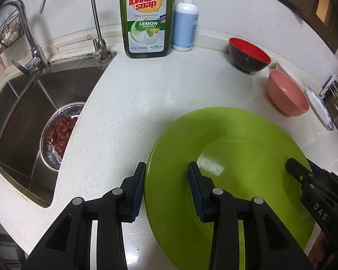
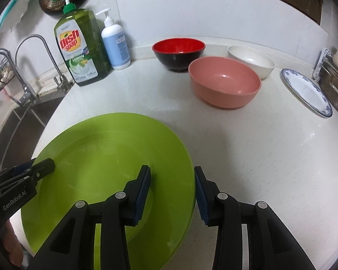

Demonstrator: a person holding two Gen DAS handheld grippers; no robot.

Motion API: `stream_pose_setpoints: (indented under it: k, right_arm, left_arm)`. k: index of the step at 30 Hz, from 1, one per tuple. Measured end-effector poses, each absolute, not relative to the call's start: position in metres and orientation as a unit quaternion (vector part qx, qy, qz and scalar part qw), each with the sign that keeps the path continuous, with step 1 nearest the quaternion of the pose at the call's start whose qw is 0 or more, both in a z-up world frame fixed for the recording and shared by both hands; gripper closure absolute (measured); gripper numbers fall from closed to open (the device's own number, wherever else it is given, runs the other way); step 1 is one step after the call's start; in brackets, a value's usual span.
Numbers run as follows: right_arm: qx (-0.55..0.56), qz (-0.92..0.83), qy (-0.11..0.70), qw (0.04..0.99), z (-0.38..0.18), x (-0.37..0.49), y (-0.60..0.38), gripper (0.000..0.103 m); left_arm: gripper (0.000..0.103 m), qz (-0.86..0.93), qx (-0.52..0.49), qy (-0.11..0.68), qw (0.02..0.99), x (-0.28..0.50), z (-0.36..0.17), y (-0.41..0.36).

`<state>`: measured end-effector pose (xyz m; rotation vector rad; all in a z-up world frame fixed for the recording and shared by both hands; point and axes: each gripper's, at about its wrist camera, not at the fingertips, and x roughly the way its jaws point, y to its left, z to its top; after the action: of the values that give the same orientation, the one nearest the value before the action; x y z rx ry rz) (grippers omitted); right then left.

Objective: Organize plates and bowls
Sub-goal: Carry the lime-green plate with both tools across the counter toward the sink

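Green plate [image 1: 236, 130] low on the white surface [image 1: 124, 103], right of the sink [image 1: 22, 103]. Left claw [image 1: 166, 166] astride its left rim, one finger outside the edge, one over the well. Right claw [image 2: 172, 168] likewise astride the right rim. Both claws part-spread around the rim; cannot tell whether the pads actually pinch it. Farther back, well apart from the plate: red bowl [image 2: 178, 45], pink bowl [image 2: 225, 78] and white bowl [image 2: 252, 58] clustered close together, blue-rimmed plate [image 2: 304, 90] to their right. Soap bottle [image 1: 146, 22] against the wall.
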<state>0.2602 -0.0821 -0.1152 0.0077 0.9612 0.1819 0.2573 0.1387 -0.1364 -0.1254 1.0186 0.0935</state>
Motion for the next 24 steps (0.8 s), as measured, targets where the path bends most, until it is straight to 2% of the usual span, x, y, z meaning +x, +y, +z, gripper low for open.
stream_pose_setpoints:
  k: [24]
  right_arm:
    - [-0.033,0.08,0.485,0.87,-0.134,0.267,-0.074,0.062]
  left_arm:
    - [0.065,0.042,-0.062,0.508,0.858,0.264,-0.157,0.141]
